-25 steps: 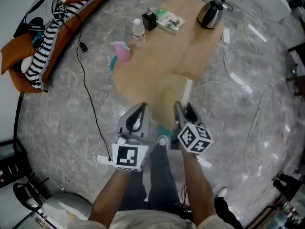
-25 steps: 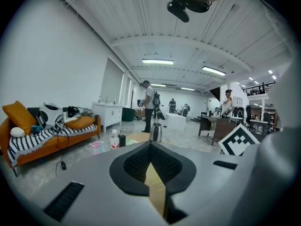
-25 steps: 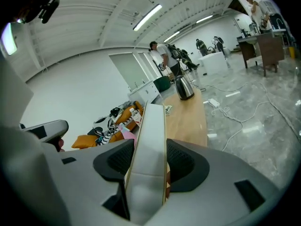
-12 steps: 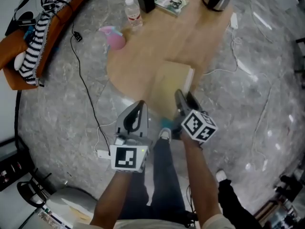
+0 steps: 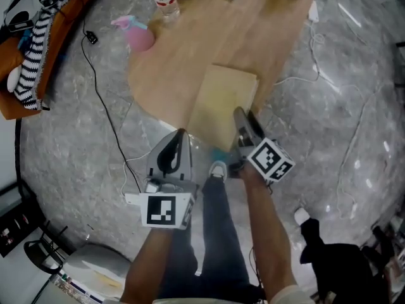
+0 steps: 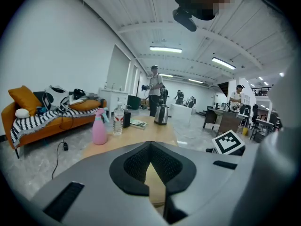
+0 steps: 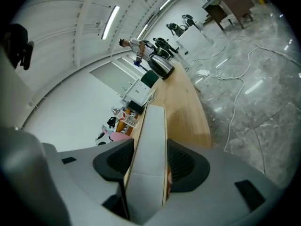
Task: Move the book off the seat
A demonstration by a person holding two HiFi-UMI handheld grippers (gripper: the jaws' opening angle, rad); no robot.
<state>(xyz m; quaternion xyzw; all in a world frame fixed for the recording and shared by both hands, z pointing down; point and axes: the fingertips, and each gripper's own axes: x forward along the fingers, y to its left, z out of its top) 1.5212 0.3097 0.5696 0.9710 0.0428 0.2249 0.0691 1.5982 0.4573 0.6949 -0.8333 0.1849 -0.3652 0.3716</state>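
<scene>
Centre frame: my right gripper [image 5: 242, 118] clamped the thick tan book [image 5: 221, 100], judged stiff and heavy, by its near edge; my left gripper [image 5: 180, 138] sat closed, empty.

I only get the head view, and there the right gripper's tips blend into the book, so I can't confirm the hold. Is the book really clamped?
Observer: Yes. In the right gripper view the right gripper is shut on the book, one pad against each face.
Operator: And is the left one carrying anything?
Observer: No. The left gripper view shows the left gripper with its jaws together at the tips and nothing between them.
Operator: Is anyone near the far end of the table?
Observer: The left gripper view shows a person standing beyond the kettle.
</scene>
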